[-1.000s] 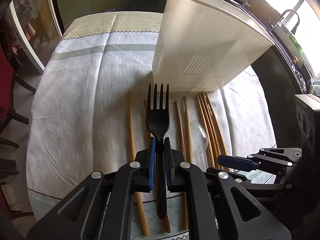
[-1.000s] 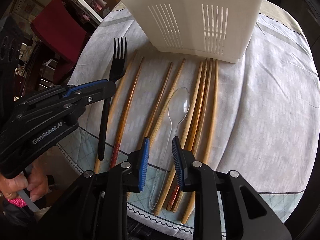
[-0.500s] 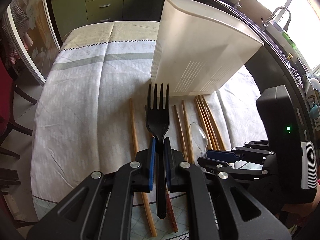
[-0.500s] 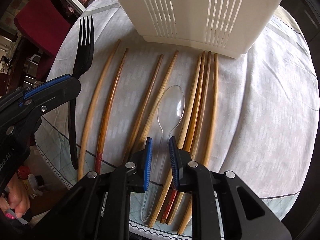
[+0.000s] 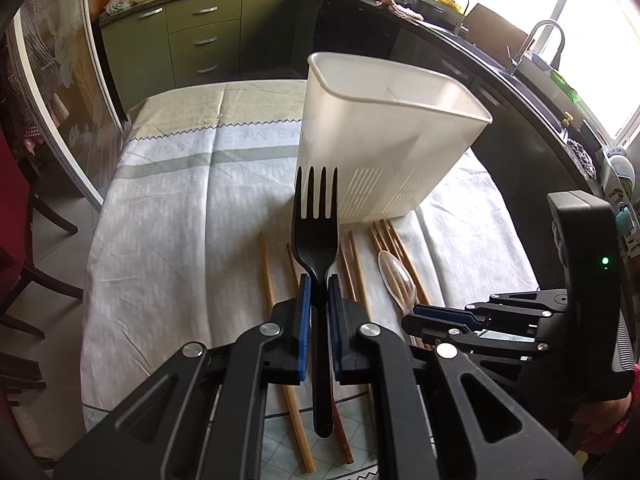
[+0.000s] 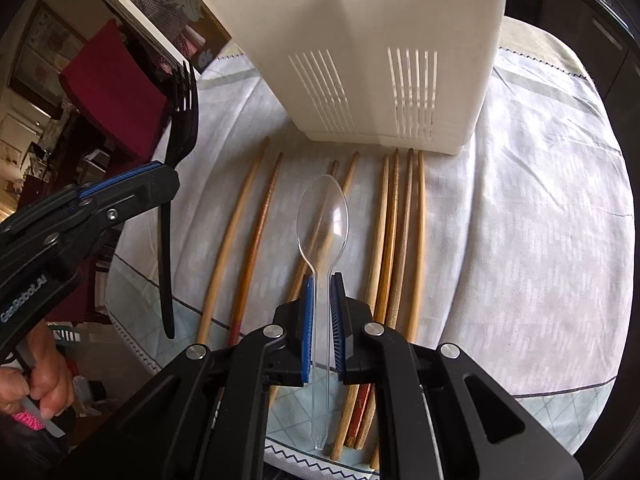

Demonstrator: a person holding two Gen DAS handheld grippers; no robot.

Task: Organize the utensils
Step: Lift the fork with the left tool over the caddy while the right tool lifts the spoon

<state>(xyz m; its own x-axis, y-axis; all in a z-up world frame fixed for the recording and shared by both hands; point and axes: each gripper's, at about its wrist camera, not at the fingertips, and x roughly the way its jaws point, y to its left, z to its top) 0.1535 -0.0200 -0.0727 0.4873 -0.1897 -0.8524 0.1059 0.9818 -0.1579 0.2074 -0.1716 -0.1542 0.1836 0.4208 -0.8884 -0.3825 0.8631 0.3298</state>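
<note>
My left gripper (image 5: 317, 286) is shut on a black plastic fork (image 5: 316, 224) and holds it above the table, tines pointing at the white slotted utensil holder (image 5: 384, 136). My right gripper (image 6: 321, 284) is shut on the handle of a clear plastic spoon (image 6: 323, 208), lifted a little above the wooden chopsticks (image 6: 400, 232). The holder (image 6: 376, 48) stands upright just beyond the chopsticks. The left gripper and fork (image 6: 178, 128) show at the left of the right wrist view. The right gripper (image 5: 424, 320) and spoon (image 5: 394, 276) show in the left wrist view.
Several wooden chopsticks (image 5: 266, 280) lie side by side on the pale tablecloth (image 5: 172, 216) in front of the holder. A red chair (image 6: 116, 92) stands at the table's left. Kitchen cabinets (image 5: 192, 40) and a counter with a sink (image 5: 544, 40) lie beyond the table.
My right gripper closed on the clear spoon and lifted it off the chopsticks. My left gripper rose higher with the fork, bringing the holder's open top into view.
</note>
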